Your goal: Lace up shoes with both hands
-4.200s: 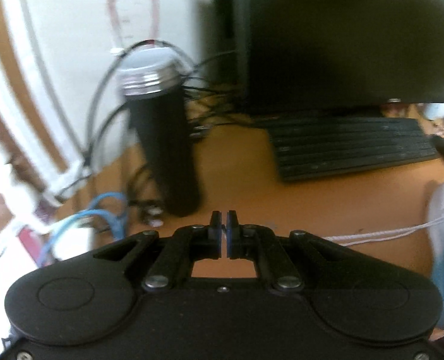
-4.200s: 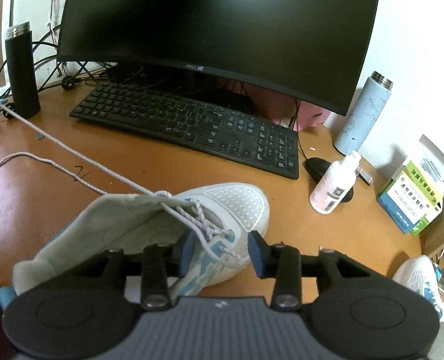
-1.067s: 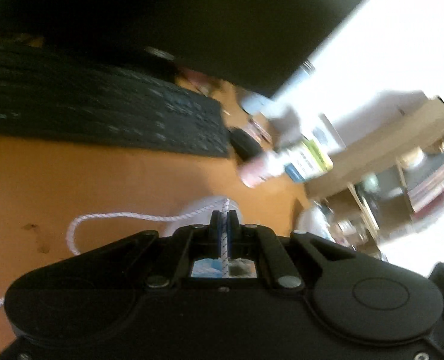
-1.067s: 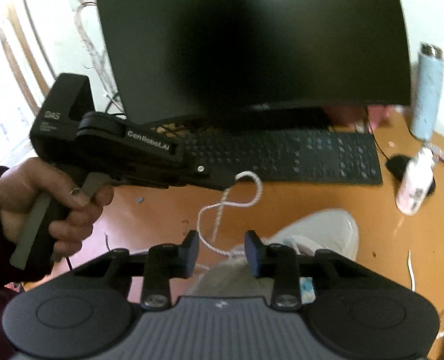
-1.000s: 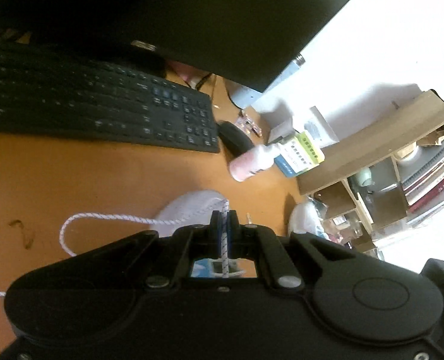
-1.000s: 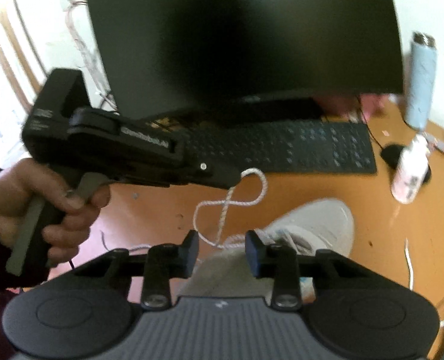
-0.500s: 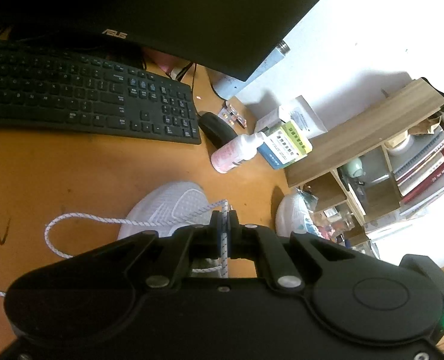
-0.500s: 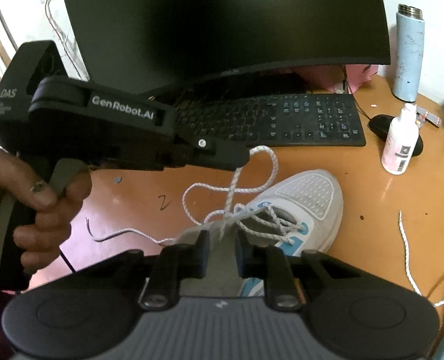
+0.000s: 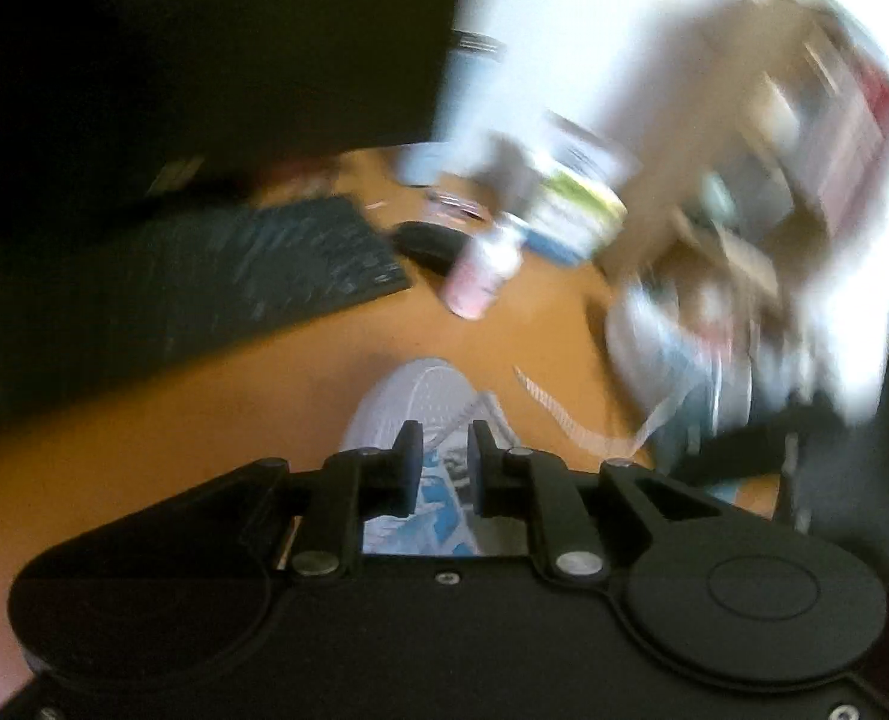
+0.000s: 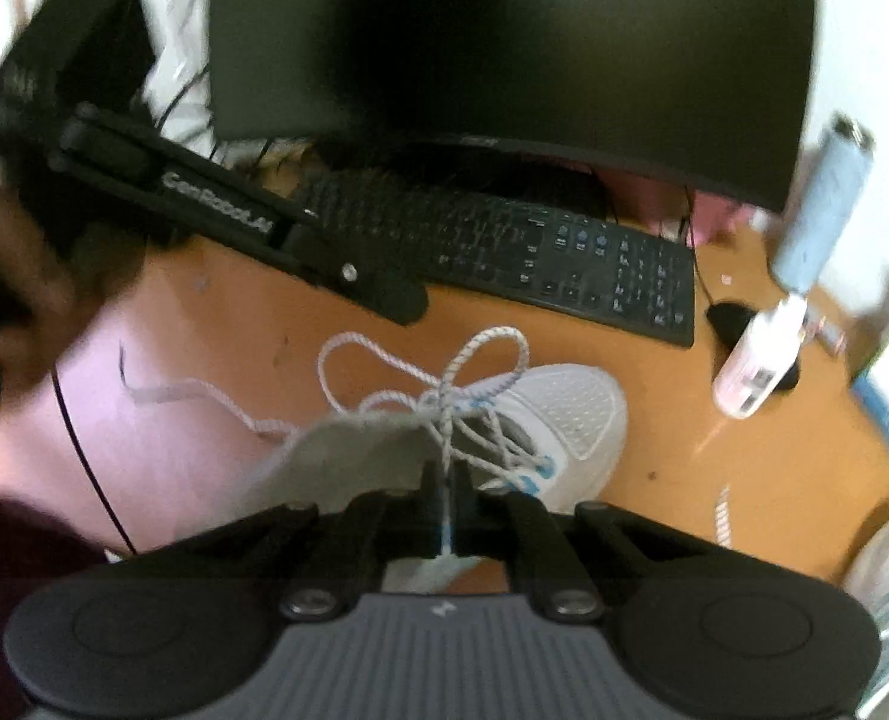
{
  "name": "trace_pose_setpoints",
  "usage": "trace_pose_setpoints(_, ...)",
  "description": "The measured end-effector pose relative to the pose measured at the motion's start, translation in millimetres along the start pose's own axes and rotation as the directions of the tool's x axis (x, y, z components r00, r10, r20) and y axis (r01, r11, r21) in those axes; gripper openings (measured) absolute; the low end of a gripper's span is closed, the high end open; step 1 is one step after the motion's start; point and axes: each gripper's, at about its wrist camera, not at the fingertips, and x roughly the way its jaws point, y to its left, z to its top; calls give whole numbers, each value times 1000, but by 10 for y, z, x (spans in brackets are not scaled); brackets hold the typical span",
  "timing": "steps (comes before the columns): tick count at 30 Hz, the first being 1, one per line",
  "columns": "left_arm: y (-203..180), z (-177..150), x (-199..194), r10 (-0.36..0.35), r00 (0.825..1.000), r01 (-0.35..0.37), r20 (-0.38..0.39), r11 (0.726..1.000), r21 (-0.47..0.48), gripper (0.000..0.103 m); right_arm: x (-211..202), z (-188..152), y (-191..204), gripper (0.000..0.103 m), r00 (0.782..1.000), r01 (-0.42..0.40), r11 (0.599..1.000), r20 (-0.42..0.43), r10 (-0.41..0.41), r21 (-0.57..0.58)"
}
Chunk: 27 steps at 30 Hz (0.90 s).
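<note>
Right gripper (image 10: 444,480) pinching white shoelace (image 10: 444,420), jaws fully closed on it, just behind white sneaker (image 10: 570,408). Left gripper (image 9: 443,441) having just been opening, standing narrowly apart, gripping nothing, hovering above sneaker toe.

The shoe (image 10: 570,414) lies on the desk (image 10: 216,324) with its toe toward the keyboard (image 10: 504,246), which sits in front of the monitor (image 10: 504,42). The lace (image 10: 444,384) rises from the shoe's top in two loops, one strand running down between the closed jaws of the right gripper (image 10: 444,498). The left gripper (image 10: 408,306) hangs above the desk, left of the loops (apart from them). Right of the keyboard lie a mouse (image 10: 729,318), a small bottle (image 10: 756,366) and, behind them, a flask (image 10: 822,210).
</note>
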Motion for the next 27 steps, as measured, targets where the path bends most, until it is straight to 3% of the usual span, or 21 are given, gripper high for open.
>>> trace_pose_setpoints(1,-152,19,6,7,1000,-5,-13,988,154,12,-16,8,-4,2,1000,-5,999,-12,4,-34)
trace_pose_setpoints(3,-367,17,38,16,1000,-6,-24,930,366,12,-45,22,-16,2,999,-9,995,-36,5,-98)
trace_pose_setpoints(5,-560,-8,96,4,999,21,-44,838,546,12,-69,30,-33,2,999,-9,990,-53,1,-143)
trace_pose_setpoints(7,-739,-78,152,6,999,24,-40,706,708,12,-86,32,-38,2,998,-18,986,-64,7,-169)
trace_pose_setpoints(9,-819,-130,192,-7,999,45,-51,618,785,12,-101,26,-21,2,997,-16,979,-77,1,-202)
trace_pose_setpoints(10,-827,-148,208,-6,998,48,-55,594,803,12,-107,18,-9,2,996,-20,975,-88,0,-223)
trace_pose_setpoints(13,-863,-240,284,-4,996,81,-91,480,873,12,-117,3,16,2,994,-29,967,-107,2,-254)
trace_pose_setpoints(17,-898,-331,317,-11,991,127,-132,374,919,12,-129,3,31,2,993,-32,962,-116,1,-272)
trace_pose_setpoints(21,-938,-357,345,0,992,118,-124,319,940,12,-139,32,26,2,993,-28,961,-114,-4,-277)
trace_pose_setpoints(25,-955,-311,383,-4,993,112,-118,328,938,12,-152,50,38,2,994,-28,958,-113,-5,-287)
trace_pose_setpoints(27,-954,-310,388,-5,993,111,-116,333,936,6,-155,54,40,2,994,-28,956,-113,-5,-292)
